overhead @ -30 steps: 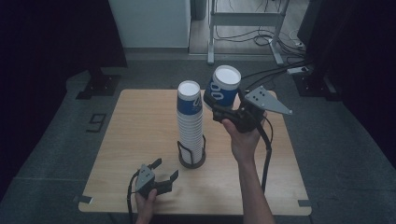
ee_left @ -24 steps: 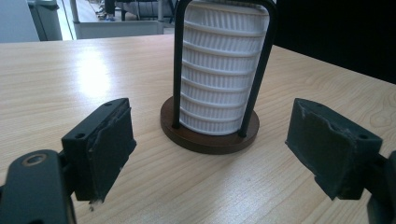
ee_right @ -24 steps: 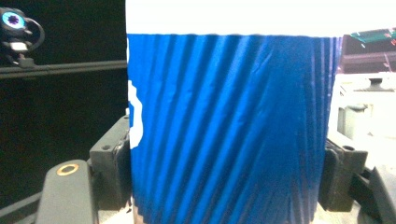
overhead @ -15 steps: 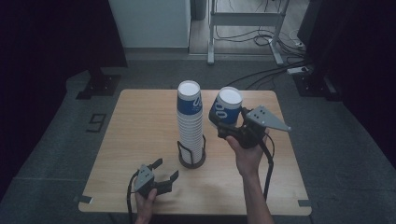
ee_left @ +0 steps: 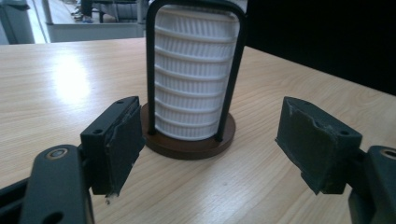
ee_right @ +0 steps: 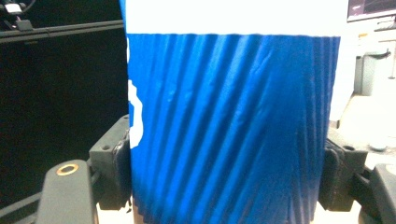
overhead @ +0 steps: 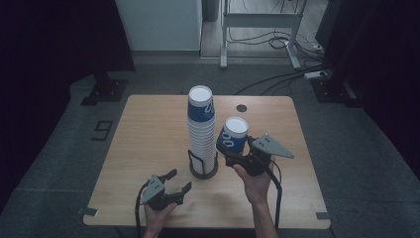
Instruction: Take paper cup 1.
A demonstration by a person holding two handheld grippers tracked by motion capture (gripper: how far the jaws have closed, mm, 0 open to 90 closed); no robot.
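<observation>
Blue cup [overhead: 234, 135] clamped in the right gripper [overhead: 236, 157]; left gripper [overhead: 174, 181] unloaded.
Right fingers [ee_right: 114, 170] press both cup flanks; the cup's rim and base are cut off in the right gripper view. Left fingers [ee_left: 114, 142] stand wide, having just been closing slightly, nothing between them; ahead sits the cup stack [ee_left: 194, 74] in its holder [ee_left: 189, 144] on the counter [overhead: 148, 129], top cropped.

right hand-held gripper [overhead: 233, 154] | clamps blue cup [overhead: 233, 135] | beside cup stack [overhead: 201, 130]
</observation>
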